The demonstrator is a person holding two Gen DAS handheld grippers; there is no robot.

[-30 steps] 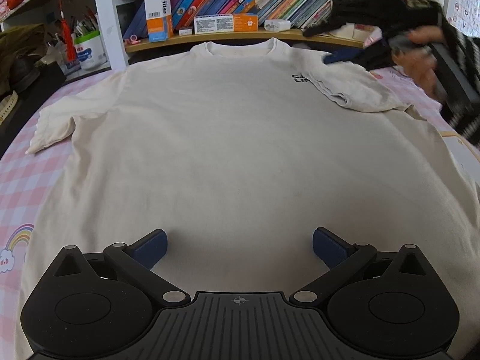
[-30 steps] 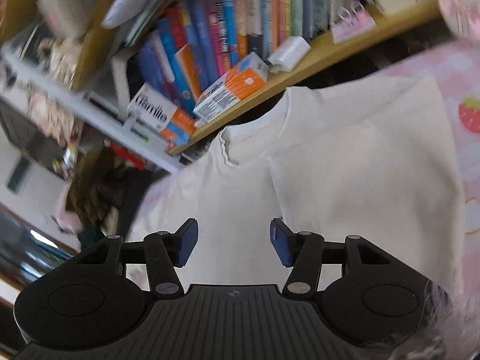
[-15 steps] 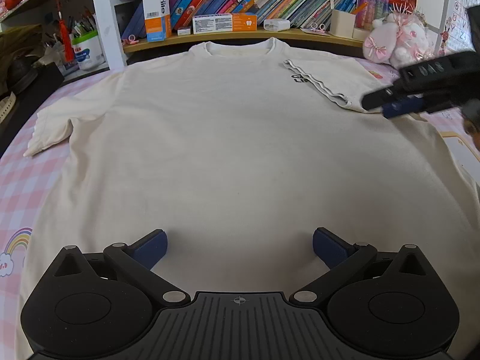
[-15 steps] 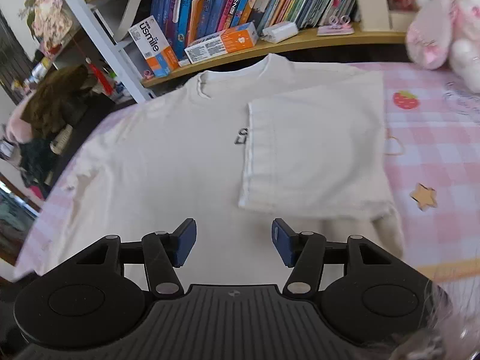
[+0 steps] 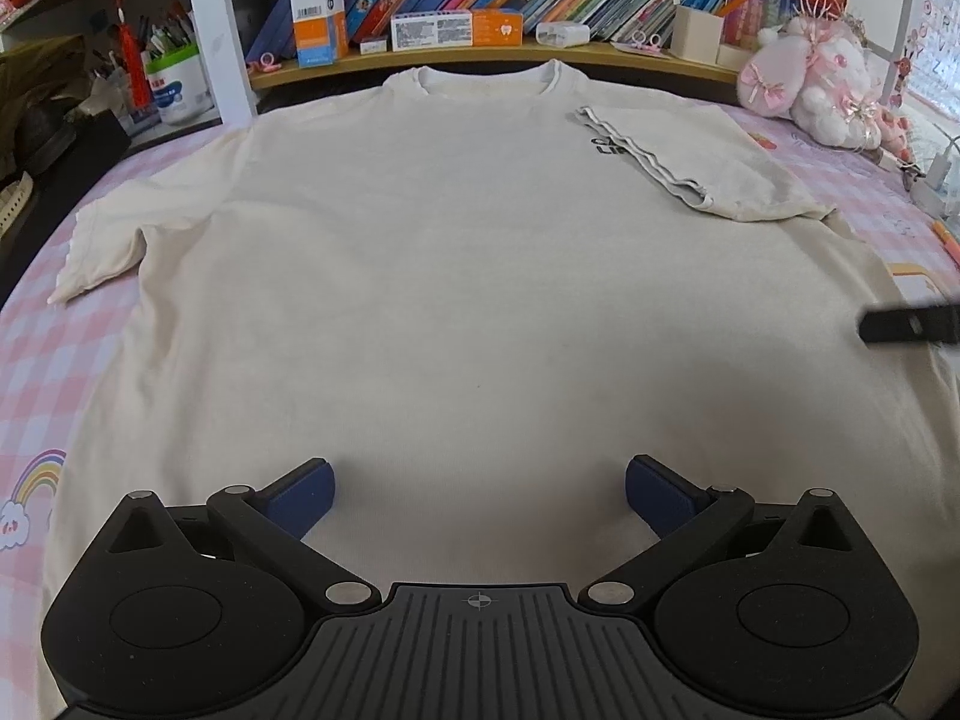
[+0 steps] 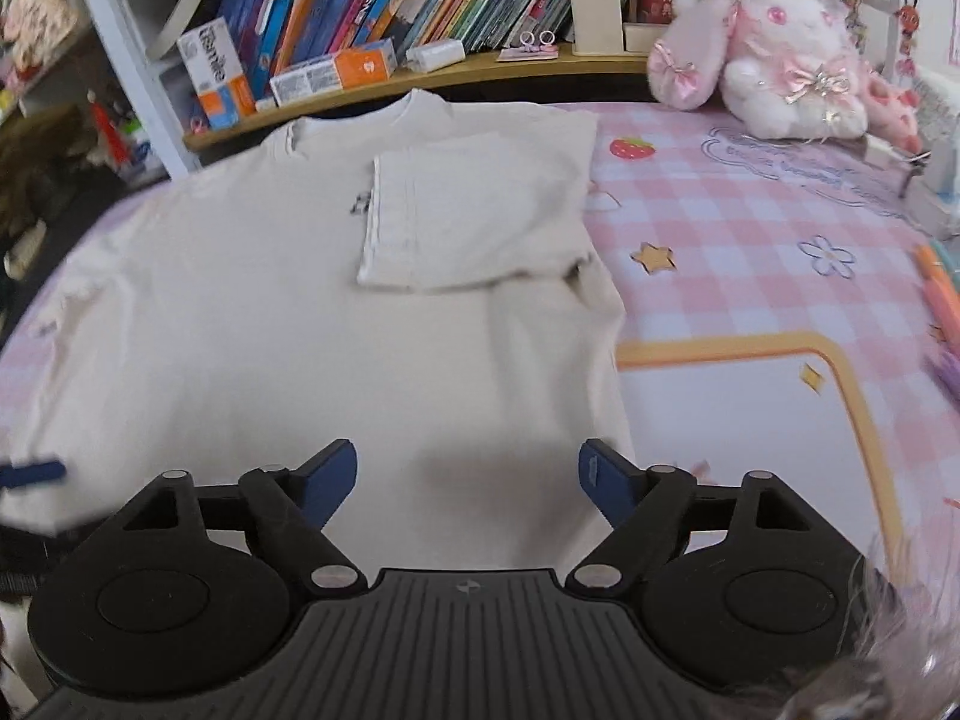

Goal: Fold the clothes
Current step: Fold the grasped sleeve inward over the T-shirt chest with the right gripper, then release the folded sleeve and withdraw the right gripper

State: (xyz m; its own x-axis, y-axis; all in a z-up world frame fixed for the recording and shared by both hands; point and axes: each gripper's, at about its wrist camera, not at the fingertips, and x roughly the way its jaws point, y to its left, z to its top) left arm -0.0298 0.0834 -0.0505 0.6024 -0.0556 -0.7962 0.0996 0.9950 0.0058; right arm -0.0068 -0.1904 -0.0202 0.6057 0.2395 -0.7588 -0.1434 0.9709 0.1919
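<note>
A cream T-shirt [image 5: 456, 252] lies flat on the pink checked tablecloth, collar toward the bookshelf. Its right sleeve [image 5: 702, 162] is folded inward onto the chest, partly covering a dark print; the left sleeve [image 5: 102, 246] lies spread out. My left gripper [image 5: 478, 495] hovers open over the shirt's lower middle, holding nothing. In the right wrist view the same shirt [image 6: 252, 324] fills the left half, and my right gripper [image 6: 468, 477] stands open above the shirt's right side edge near the hem. A dark tip of the right gripper [image 5: 906, 324] shows at the far right of the left wrist view.
A wooden shelf [image 5: 492, 54] with books and boxes runs behind the collar. A pink plush toy [image 6: 774, 72] sits at the back right. Pens [image 6: 939, 282] lie near the right edge. The pink checked tablecloth [image 6: 750, 228] is bare right of the shirt.
My right gripper drew back from the folded sleeve toward the shirt's lower right edge and opened wider. The left gripper stayed put and open.
</note>
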